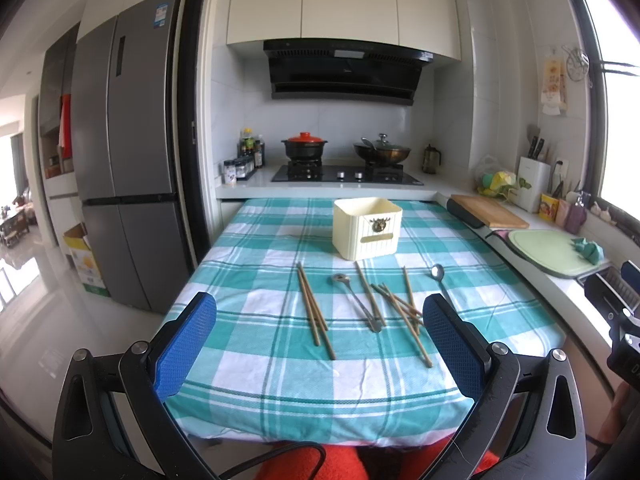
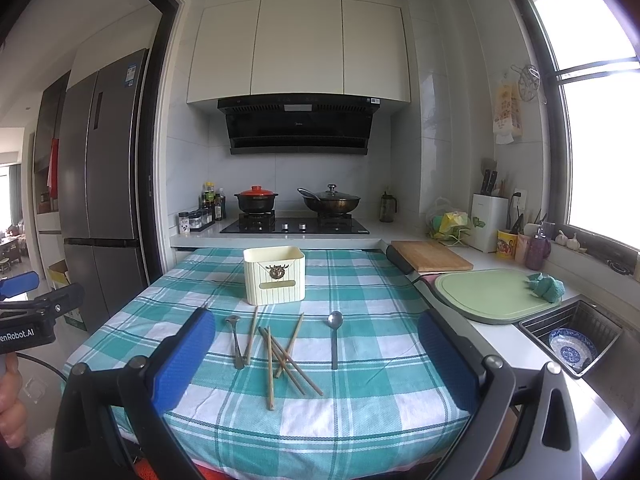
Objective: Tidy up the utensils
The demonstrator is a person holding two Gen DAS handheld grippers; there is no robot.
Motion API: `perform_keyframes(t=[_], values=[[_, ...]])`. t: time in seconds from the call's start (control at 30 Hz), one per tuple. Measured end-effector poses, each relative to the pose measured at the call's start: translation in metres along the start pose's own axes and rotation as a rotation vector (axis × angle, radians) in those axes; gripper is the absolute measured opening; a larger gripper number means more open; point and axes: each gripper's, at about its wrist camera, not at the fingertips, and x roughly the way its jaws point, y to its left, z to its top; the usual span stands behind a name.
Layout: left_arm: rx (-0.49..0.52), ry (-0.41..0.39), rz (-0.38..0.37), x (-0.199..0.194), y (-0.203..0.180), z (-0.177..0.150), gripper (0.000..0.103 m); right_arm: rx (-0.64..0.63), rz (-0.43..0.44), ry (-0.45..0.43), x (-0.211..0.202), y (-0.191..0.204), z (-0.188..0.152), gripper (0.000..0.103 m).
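Observation:
A cream utensil box (image 1: 367, 227) (image 2: 274, 275) stands upright at the middle back of the teal checked tablecloth (image 1: 280, 360) (image 2: 360, 400). In front of it lie several wooden chopsticks (image 1: 314, 312) (image 2: 280, 356), some crossed in a pile (image 1: 404, 312), and two metal spoons (image 1: 358, 302) (image 1: 440, 278) (image 2: 236, 340) (image 2: 334, 340). My left gripper (image 1: 320, 320) is open and empty, hovering above the table's near edge. My right gripper (image 2: 316, 336) is open and empty, also above the near edge. Nothing is held.
A counter runs along the right with a wooden board (image 2: 430, 256), a green cutting board (image 2: 488, 292) and a sink holding a blue bowl (image 2: 572, 346). The stove (image 2: 294, 224) with two pots is behind the table. A fridge (image 1: 128, 152) stands left.

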Motion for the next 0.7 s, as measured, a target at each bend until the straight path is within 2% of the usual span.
perform_keyframes(t=[0.7], values=[[0.002,0.001,-0.002,0.0003,-0.0016,-0.0015,0.103,0.002,0.002,0.002,-0.0011,-0.0021,-0.0003,0.103]])
